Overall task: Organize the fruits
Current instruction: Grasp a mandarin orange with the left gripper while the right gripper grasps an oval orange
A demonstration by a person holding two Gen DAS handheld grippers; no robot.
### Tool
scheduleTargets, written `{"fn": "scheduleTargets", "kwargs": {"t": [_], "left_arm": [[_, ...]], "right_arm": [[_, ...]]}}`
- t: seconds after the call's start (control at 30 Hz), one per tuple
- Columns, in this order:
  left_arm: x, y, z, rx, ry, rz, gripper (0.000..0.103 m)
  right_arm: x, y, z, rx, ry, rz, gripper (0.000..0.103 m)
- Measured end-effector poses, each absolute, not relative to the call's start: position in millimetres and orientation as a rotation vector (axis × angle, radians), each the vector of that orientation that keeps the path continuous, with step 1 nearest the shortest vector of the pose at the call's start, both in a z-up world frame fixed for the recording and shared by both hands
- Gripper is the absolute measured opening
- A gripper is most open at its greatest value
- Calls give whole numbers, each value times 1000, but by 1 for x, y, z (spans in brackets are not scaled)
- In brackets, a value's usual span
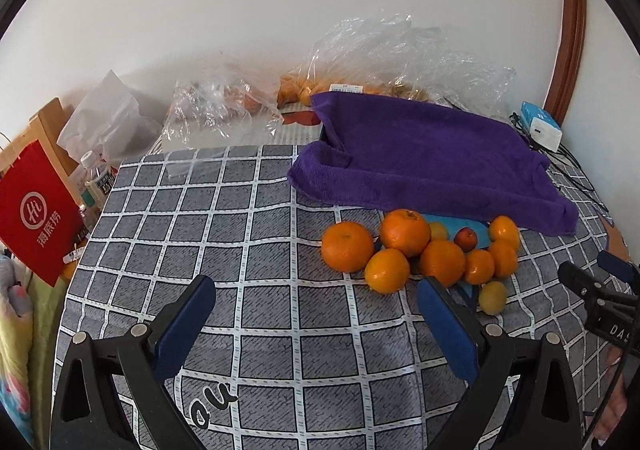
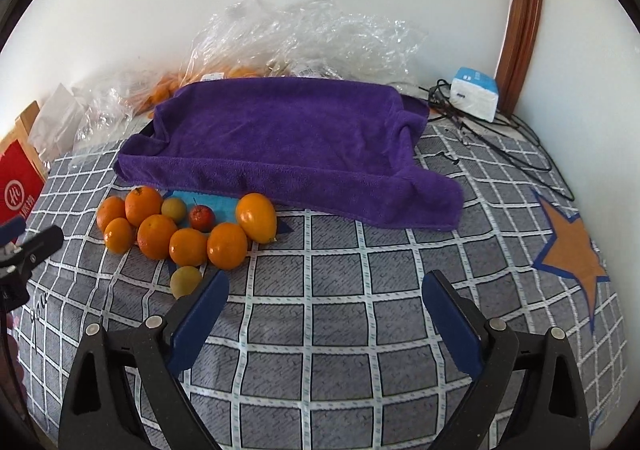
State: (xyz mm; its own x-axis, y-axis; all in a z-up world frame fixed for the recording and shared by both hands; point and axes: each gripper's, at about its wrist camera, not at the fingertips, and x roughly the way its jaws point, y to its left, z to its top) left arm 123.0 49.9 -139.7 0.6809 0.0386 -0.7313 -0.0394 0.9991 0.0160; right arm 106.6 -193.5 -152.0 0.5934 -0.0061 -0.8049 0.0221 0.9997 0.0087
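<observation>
A cluster of several oranges (image 1: 404, 232) lies on the grey checked cloth, with a small red fruit (image 1: 465, 238) and two small yellow-green fruits (image 1: 493, 297) among them. The cluster also shows in the right wrist view (image 2: 188, 246), with the red fruit (image 2: 202, 219) and a yellow-green fruit (image 2: 185, 281). A purple towel (image 1: 432, 158) (image 2: 288, 142) covers a tray-like shape just behind the fruit. My left gripper (image 1: 316, 290) is open and empty, left of the fruit. My right gripper (image 2: 326, 284) is open and empty, right of the fruit.
Clear plastic bags with more fruit (image 1: 304, 90) (image 2: 280, 30) lie against the back wall. A red paper bag (image 1: 36, 210) and bottles (image 1: 94, 178) stand off the left edge. A white-blue box (image 2: 474, 92) with black cables (image 2: 500, 138) sits back right.
</observation>
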Motion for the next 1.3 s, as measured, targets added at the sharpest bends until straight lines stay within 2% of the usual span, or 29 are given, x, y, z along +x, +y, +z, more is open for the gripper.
{"fn": "scheduleTargets", "kwargs": {"t": [0.2,0.3,0.47,0.67,0.77,0.93,1.07,1.17,1.3], "left_arm": [[132,66,-158,-36,867,50,97],[136,74,-163,-62,887,46,90],[143,80,-165,-81,885,15,81],[157,75,-166,-102,899,-58,72],[167,71,-170,-105,915,-70,63],[179,67,-175,-167,927,-143,55],[190,63,-180,-203,944,-163,54],[195,63,-186,-242,958,-182,40],[193,69,-184,-252,957,-174,39]], "right_arm": [[128,-197,-163,123,951,29,71],[143,-187,-165,117,957,70,59],[172,-172,-178,125,1000,110,45],[190,-164,-192,154,1058,159,44],[195,-159,-196,141,1069,184,32],[184,-170,-189,66,1038,122,32],[168,-194,-189,54,1047,57,32],[163,-202,-196,51,1051,40,32],[155,-209,-196,68,1039,42,33]]}}
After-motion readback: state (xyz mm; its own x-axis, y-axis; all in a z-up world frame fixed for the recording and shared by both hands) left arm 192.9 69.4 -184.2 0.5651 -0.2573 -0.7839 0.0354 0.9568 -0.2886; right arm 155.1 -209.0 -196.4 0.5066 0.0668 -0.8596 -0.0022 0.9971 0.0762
